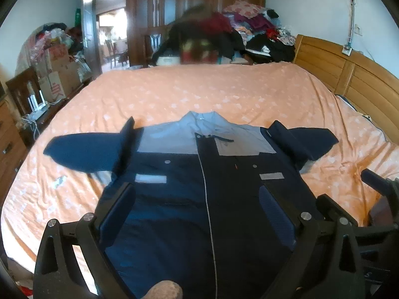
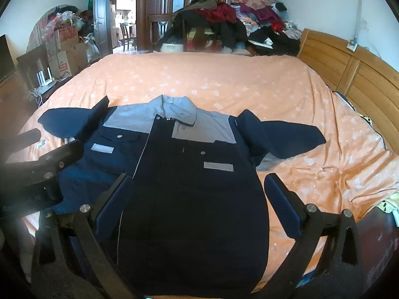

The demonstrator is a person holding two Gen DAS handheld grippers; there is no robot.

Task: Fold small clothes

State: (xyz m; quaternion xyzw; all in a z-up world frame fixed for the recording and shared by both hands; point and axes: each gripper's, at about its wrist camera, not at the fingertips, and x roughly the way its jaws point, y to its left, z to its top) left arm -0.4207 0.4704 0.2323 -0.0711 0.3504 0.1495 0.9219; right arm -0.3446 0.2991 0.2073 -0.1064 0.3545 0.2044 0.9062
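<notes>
A navy work jacket with a grey yoke and collar is lying flat on the bed, front side up, and the bed's orange sheet is showing around it. The collar is pointing toward the far edge of the bed, where a big pile of clothes is sitting. Both short sleeves are spreading out from the jacket: the left sleeve toward the bed's left side, the right sleeve toward the wooden headboard.

The left gripper is hovering above the lower left half of the jacket. Its two fingers are standing wide apart and are holding nothing between them; the jacket front is showing in the gap.

The right gripper is hovering above the lower right half of the jacket, also released, with its fingers wide apart. One finger is standing just beside the jacket's right edge, over the orange sheet. Whether the fingers are touching the cloth, I cannot tell.

On the far left of the bed, cardboard boxes are standing near an open door.
</notes>
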